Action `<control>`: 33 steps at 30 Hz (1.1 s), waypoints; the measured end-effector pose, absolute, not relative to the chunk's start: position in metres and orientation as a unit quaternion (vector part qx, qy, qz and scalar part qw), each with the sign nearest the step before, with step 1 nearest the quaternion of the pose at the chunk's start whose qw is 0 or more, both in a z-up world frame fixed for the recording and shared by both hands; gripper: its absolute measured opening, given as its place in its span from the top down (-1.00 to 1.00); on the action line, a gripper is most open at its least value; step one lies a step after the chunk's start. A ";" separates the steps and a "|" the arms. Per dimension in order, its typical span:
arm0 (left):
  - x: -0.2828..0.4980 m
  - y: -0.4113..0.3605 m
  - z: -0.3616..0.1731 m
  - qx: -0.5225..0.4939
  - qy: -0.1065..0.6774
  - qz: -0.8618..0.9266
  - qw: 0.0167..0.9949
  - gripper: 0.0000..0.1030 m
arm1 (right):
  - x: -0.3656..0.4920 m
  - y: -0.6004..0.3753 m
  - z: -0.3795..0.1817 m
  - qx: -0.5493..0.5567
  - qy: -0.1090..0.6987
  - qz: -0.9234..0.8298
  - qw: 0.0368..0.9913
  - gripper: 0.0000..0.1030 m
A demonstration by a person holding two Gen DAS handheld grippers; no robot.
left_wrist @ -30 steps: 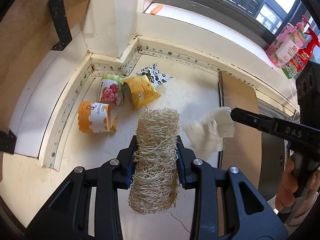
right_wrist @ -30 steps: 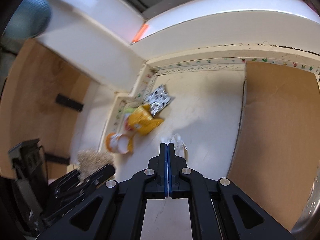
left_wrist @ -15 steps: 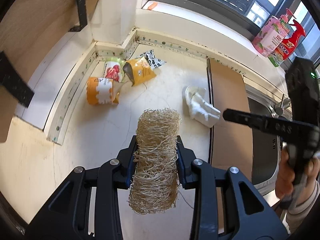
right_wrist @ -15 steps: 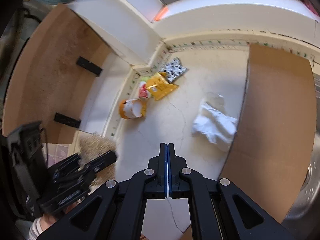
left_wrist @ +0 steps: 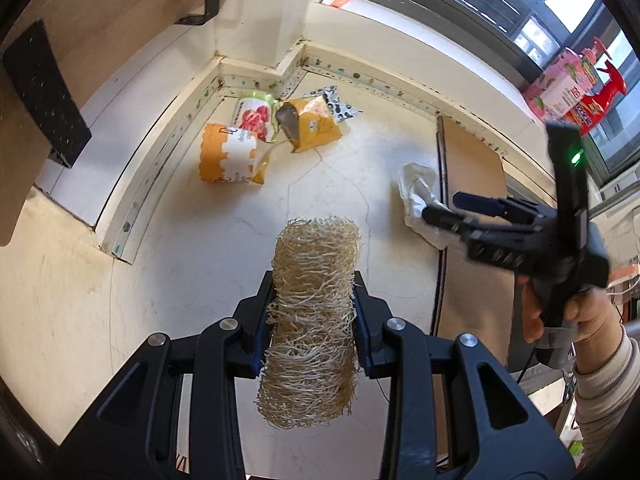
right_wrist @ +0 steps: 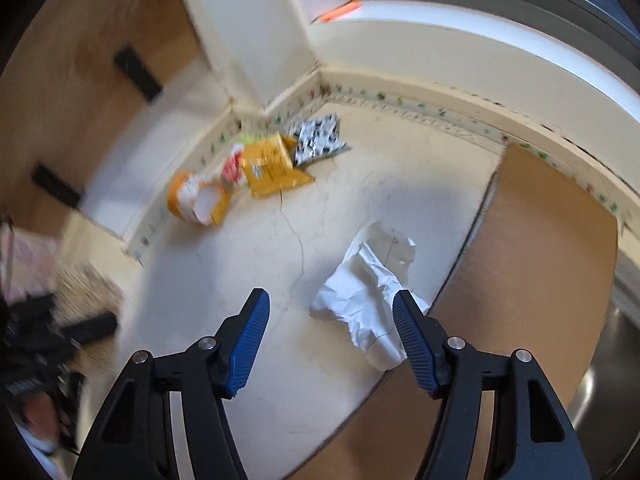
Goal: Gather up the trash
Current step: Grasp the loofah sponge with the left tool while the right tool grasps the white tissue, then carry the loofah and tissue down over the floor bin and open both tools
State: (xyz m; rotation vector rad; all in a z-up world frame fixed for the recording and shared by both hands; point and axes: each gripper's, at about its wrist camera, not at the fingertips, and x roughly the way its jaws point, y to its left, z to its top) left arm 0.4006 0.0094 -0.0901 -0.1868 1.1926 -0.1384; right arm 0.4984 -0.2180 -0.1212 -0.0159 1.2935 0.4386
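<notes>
My left gripper (left_wrist: 312, 292) is shut on a tan loofah scrubber (left_wrist: 310, 320) and holds it above the cream counter. My right gripper (right_wrist: 330, 304) is open and empty, just short of a crumpled white paper (right_wrist: 366, 292) that lies by the cardboard edge. That paper also shows in the left wrist view (left_wrist: 418, 196), with the right gripper (left_wrist: 440, 210) over it. In the corner lie an orange cup (left_wrist: 228, 154), a red-and-green wrapper (left_wrist: 254, 114), a yellow snack bag (left_wrist: 314, 126) and a black-and-white wrapper (left_wrist: 338, 106).
A brown cardboard sheet (right_wrist: 532, 264) lies on the right of the counter (right_wrist: 248, 280), beside a steel sink (right_wrist: 612, 400). Pink and red bottles (left_wrist: 568, 92) stand on the window sill. Wooden cabinet panels (left_wrist: 80, 20) rise at the left.
My right gripper has opened from fully shut and come closer to the white paper. My left gripper has pulled back from the corner a little with the loofah still in it.
</notes>
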 end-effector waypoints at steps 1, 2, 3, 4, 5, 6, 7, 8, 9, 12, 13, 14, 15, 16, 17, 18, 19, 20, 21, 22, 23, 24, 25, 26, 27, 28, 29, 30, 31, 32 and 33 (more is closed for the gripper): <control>0.401 0.010 -0.091 -0.089 0.561 -0.063 0.821 0.41 | 0.498 -0.212 -0.127 -0.026 0.599 0.204 0.774 -0.27; 0.403 0.012 -0.092 -0.091 0.562 -0.061 0.820 0.41 | 0.497 -0.206 -0.134 -0.048 0.601 0.205 0.771 -0.27; 0.404 0.013 -0.093 -0.094 0.562 -0.059 0.819 0.41 | 0.497 -0.203 -0.140 -0.065 0.603 0.204 0.769 -0.27; 0.405 0.015 -0.094 -0.097 0.563 -0.058 0.819 0.41 | 0.497 -0.199 -0.146 -0.080 0.603 0.202 0.768 -0.27; 0.406 0.016 -0.095 -0.098 0.563 -0.057 0.818 0.41 | 0.497 -0.196 -0.150 -0.095 0.600 0.201 0.769 -0.27; 0.408 0.017 -0.096 -0.100 0.564 -0.055 0.818 0.41 | 0.497 -0.193 -0.153 -0.108 0.595 0.200 0.771 -0.27; 0.409 0.018 -0.097 -0.102 0.564 -0.053 0.818 0.41 | 0.497 -0.191 -0.155 -0.117 0.590 0.201 0.773 -0.27; 0.410 0.019 -0.098 -0.104 0.565 -0.051 0.817 0.41 | 0.499 -0.190 -0.158 -0.121 0.590 0.200 0.773 -0.26; 0.411 0.020 -0.099 -0.105 0.566 -0.050 0.816 0.41 | 0.500 -0.189 -0.161 -0.123 0.591 0.198 0.772 -0.21; 0.414 0.020 -0.103 -0.110 0.569 -0.050 0.814 0.41 | 0.502 -0.189 -0.163 -0.124 0.586 0.201 0.775 0.01; 0.414 0.020 -0.103 -0.110 0.569 -0.050 0.813 0.41 | 0.502 -0.190 -0.163 -0.123 0.584 0.203 0.777 0.08; 0.414 0.020 -0.104 -0.110 0.570 -0.050 0.812 0.41 | 0.502 -0.189 -0.161 -0.123 0.580 0.205 0.778 0.14; 0.415 0.019 -0.105 -0.110 0.572 -0.051 0.812 0.41 | 0.502 -0.188 -0.159 -0.117 0.579 0.211 0.779 0.50; 0.414 0.018 -0.105 -0.110 0.572 -0.052 0.811 0.41 | 0.503 -0.190 -0.156 -0.107 0.582 0.207 0.779 0.49; 0.413 0.017 -0.105 -0.109 0.572 -0.054 0.811 0.41 | 0.503 -0.191 -0.154 -0.098 0.581 0.206 0.782 0.49; 0.413 0.017 -0.105 -0.109 0.572 -0.056 0.811 0.41 | 0.502 -0.192 -0.151 -0.086 0.580 0.209 0.783 0.51; 0.411 0.015 -0.104 -0.109 0.571 -0.059 0.811 0.41 | 0.501 -0.196 -0.147 -0.065 0.582 0.214 0.782 0.52; 0.410 0.015 -0.104 -0.107 0.571 -0.063 0.812 0.41 | 0.500 -0.198 -0.144 -0.052 0.583 0.217 0.781 0.53; 0.408 0.014 -0.103 -0.106 0.570 -0.066 0.812 0.41 | 0.497 -0.201 -0.140 -0.039 0.583 0.220 0.781 0.54; 0.406 0.014 -0.102 -0.104 0.569 -0.069 0.813 0.41 | 0.493 -0.204 -0.135 -0.020 0.582 0.224 0.781 0.54; 0.402 0.013 -0.100 -0.102 0.568 -0.074 0.813 0.41 | 0.489 -0.205 -0.130 -0.008 0.582 0.226 0.781 0.54; 0.398 0.013 -0.098 -0.101 0.567 -0.079 0.814 0.41 | 0.483 -0.207 -0.125 0.005 0.581 0.228 0.781 0.54; 0.394 0.012 -0.096 -0.099 0.566 -0.083 0.814 0.41 | 0.476 -0.209 -0.118 0.021 0.579 0.230 0.782 0.54; 0.389 0.012 -0.094 -0.097 0.565 -0.088 0.814 0.41 | 0.468 -0.210 -0.112 0.031 0.577 0.231 0.783 0.54; 0.382 0.012 -0.092 -0.095 0.564 -0.094 0.815 0.41 | 0.459 -0.211 -0.105 0.042 0.575 0.232 0.783 0.54; 0.376 0.012 -0.090 -0.092 0.563 -0.100 0.815 0.41 | 0.447 -0.212 -0.097 0.055 0.574 0.233 0.783 0.54; 0.368 0.012 -0.087 -0.088 0.562 -0.106 0.816 0.41 | 0.437 -0.210 -0.091 0.062 0.571 0.232 0.785 0.54; 0.360 0.012 -0.085 -0.085 0.561 -0.113 0.815 0.41 | 0.426 -0.208 -0.085 0.068 0.569 0.231 0.786 0.54; 0.352 0.012 -0.083 -0.081 0.561 -0.120 0.815 0.41 | 0.410 -0.205 -0.077 0.077 0.567 0.229 0.787 0.54; 0.342 0.013 -0.080 -0.076 0.560 -0.128 0.815 0.41 | 0.398 -0.202 -0.072 0.081 0.565 0.228 0.789 0.54; 0.332 0.013 -0.078 -0.070 0.559 -0.136 0.815 0.41 | 0.385 -0.198 -0.066 0.086 0.563 0.227 0.790 0.54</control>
